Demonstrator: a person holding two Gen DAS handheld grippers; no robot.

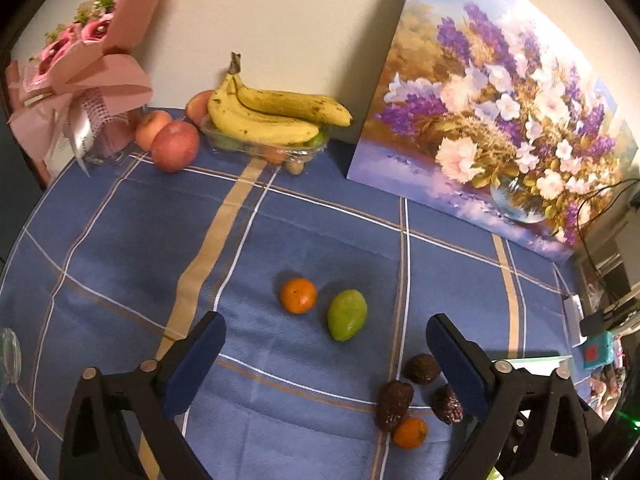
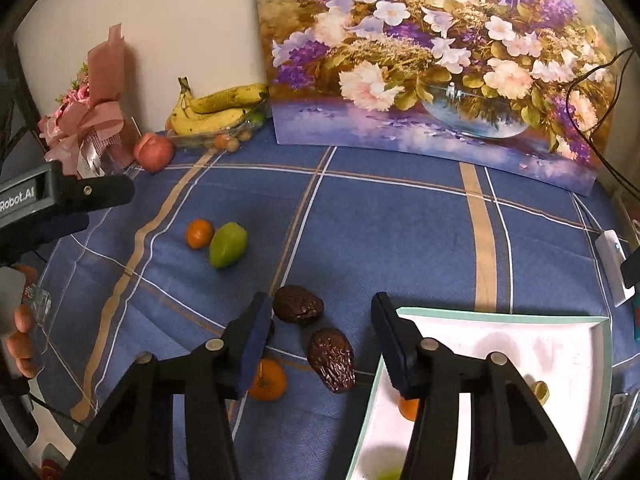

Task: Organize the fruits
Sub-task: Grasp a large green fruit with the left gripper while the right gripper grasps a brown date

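Two loose fruits, a tangerine (image 1: 298, 295) touching a green mango (image 1: 347, 315), lie on the blue plaid tablecloth (image 1: 120, 216) ahead of the left gripper (image 1: 326, 344), whose jaws stand wide apart with nothing between them; bananas (image 1: 272, 114) rest on a clear tray by the wall. From the right wrist, the right gripper (image 2: 320, 338) hangs with jaws parted, gripping nothing, above a dark wrinkled fruit (image 2: 332, 360), beside the white tray (image 2: 560, 344) holding another tangerine (image 2: 409, 409).
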